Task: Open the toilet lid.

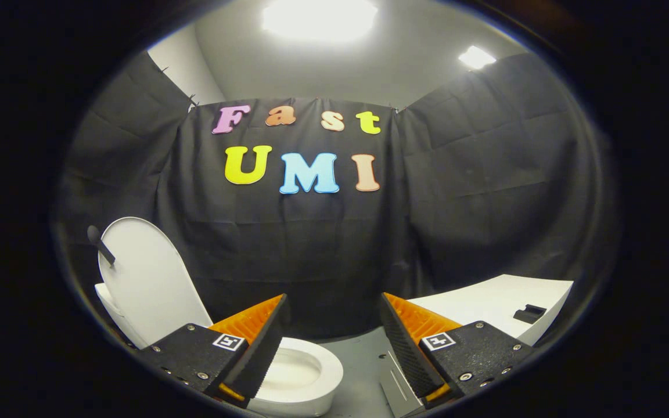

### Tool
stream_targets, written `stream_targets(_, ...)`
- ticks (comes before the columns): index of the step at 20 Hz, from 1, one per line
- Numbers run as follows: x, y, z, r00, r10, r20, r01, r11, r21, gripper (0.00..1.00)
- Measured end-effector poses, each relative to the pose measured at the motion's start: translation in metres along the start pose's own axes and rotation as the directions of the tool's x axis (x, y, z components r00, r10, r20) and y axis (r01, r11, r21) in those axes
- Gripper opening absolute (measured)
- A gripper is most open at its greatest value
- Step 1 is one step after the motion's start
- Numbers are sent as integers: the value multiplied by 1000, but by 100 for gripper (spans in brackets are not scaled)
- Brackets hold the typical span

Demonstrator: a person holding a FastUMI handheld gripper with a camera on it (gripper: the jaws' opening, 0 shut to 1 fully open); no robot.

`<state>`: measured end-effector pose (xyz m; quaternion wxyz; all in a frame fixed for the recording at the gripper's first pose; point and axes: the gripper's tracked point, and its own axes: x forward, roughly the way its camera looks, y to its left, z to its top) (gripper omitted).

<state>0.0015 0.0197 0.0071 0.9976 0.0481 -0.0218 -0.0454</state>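
Already upright, the lid (143, 278) stands left of and beyond the gripper (331, 331) above the bowl (302, 371), looking like stiff, light, smooth plastic best pushed at its free rim, while the jaws gape wide, holding nothing.

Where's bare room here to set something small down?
Bare grey floor between the toilet bowl and the white counter. The counter top is free except a small black piece. The raised lid crowds the bowl's far side. The gripper is open, holding nothing.
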Motion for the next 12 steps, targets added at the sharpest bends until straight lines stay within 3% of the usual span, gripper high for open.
stream_targets(12, 3, 6, -8, 999, 11, -30, -11, 1000, -9, 95)
